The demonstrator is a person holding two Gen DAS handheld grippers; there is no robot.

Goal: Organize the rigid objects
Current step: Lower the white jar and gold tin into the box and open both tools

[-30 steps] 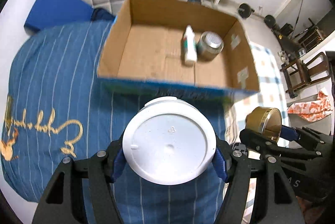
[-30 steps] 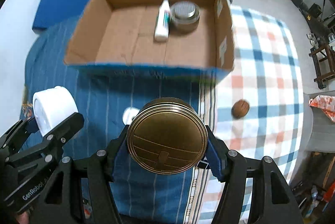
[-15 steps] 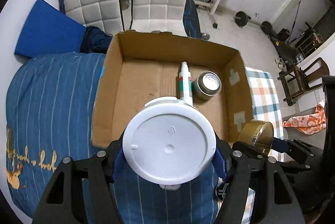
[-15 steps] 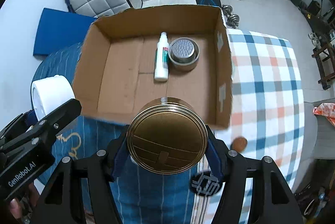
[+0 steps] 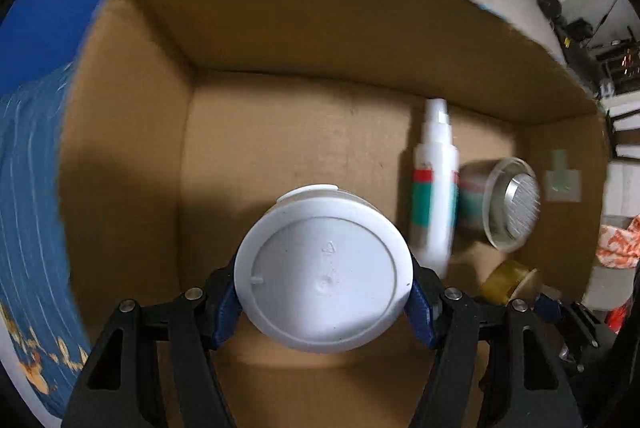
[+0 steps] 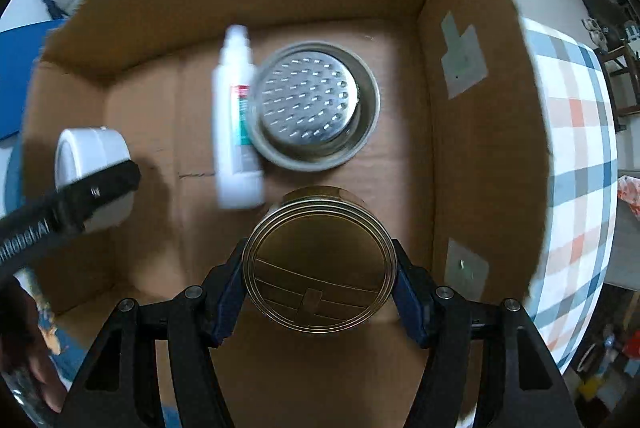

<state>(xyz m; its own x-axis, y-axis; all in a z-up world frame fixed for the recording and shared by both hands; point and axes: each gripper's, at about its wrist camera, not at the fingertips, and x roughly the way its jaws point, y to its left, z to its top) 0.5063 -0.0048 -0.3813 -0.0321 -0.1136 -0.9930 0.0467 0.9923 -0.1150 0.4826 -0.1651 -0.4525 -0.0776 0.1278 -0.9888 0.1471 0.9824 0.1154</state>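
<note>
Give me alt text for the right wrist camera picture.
The right tongs grip a round gold tin inside a cardboard box. Beyond it lie a white bottle and a metal strainer; at left, the left tongs hold a white jar.

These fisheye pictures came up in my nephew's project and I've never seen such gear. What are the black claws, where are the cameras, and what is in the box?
There is no robot arm here. A person holds a hand tool in each hand, each ending in two black jaws with blue pads, and a wide-angle camera on each tool looks forward along them.

One picture is from the left tool. The left gripper is shut on a round white plastic tub.

The other is from the right tool. The right gripper is shut on a round gold metal tin.

Both tools are over the open brown cardboard box. In it lie a white squeeze bottle with a green and red label and, right beside it, a round steel container with a perforated top. Whether the two touch is unclear. The box sits on blue striped cloth.
</note>
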